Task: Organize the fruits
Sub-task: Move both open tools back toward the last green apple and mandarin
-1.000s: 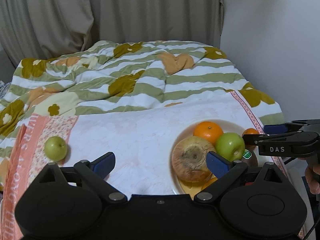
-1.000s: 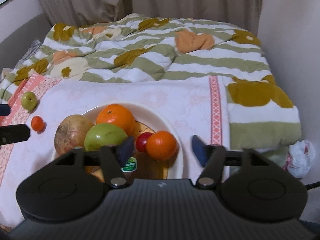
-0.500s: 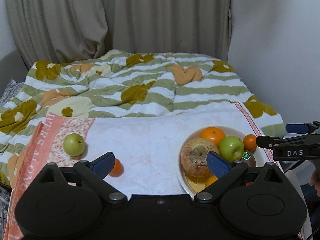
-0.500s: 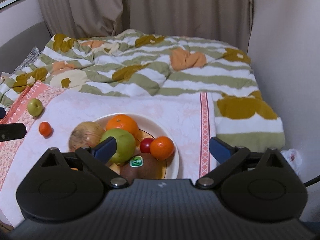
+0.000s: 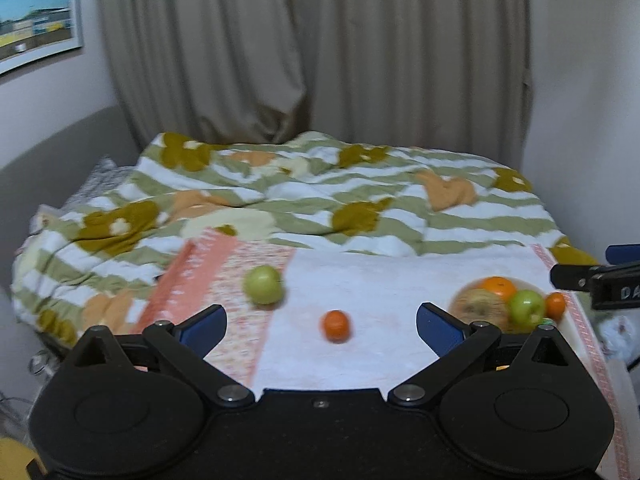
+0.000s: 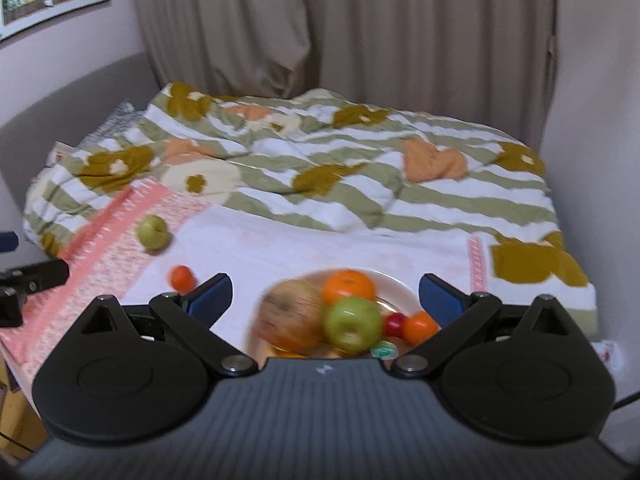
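I see my left gripper (image 5: 320,322) and right gripper (image 6: 325,294) both level, jaws spread wide, nothing held between them.

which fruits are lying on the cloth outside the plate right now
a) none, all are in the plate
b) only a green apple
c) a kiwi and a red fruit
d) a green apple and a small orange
d: the green apple and the small orange lie apart on the cloth, left of the plate that holds the other fruit.
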`<state>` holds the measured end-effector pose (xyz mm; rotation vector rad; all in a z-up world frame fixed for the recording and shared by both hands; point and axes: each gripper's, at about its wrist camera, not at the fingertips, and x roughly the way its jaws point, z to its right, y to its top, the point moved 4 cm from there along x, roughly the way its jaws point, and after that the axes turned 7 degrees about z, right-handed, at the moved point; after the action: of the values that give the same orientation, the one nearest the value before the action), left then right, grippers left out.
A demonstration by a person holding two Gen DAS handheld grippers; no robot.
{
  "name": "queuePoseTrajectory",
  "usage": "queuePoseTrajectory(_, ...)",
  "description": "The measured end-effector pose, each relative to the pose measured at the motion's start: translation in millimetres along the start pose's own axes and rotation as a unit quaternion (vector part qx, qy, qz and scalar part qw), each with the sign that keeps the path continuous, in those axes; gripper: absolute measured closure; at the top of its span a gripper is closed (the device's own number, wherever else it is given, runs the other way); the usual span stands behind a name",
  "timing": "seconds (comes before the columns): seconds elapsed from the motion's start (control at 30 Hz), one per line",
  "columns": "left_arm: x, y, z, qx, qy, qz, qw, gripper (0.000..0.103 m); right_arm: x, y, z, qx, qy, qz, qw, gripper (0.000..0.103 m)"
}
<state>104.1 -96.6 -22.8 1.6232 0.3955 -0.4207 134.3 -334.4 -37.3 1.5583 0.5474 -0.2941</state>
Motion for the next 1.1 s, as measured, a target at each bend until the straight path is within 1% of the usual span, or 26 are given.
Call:
queuePoseTrajectory(0.23, -4, -1, -53, -0.017, 0.025, 0.006, 0.9995, 0.000, 5, 12, -52, -0.020, 0.026, 0.003, 0.999, 0.000)
queuePoseTrajectory(0.37, 7, 1, -83, -0.016, 0.020, 0.009, 0.9996, 0.000, 9, 15, -82, -0.025, 0.024, 0.002, 0.999, 0.000)
queuePoseTrajectory(0.47, 22, 4, -101, -0.010, 0.001, -0.002, 1.0000, 0.000, 14, 14, -101, -0.014, 0.009, -0.006, 1.000, 0.000)
queuePoseTrajectory(0.57, 37, 6, -116, 0.008, -0.022, -0.008, 0.9997, 0.000, 22, 12, -119, -0.002, -0.008, -0.017, 1.000, 0.000)
queuePoseTrajectory(0.77, 77, 10, -137, 0.040, -0.074, -0.024, 0.9962, 0.000, 48, 2, -147, 0.017, -0.049, -0.049, 0.997, 0.000)
queuePoseTrajectory(0.9, 110, 13, -143, 0.068, -0.115, -0.032, 0.9906, 0.000, 71, -5, -163, 0.037, -0.071, -0.067, 0.995, 0.000)
queuePoseTrajectory(1.1, 166, 14, -143, 0.113, -0.160, -0.044, 0.9796, 0.000, 115, -18, -181, 0.071, -0.084, -0.085, 0.990, 0.000)
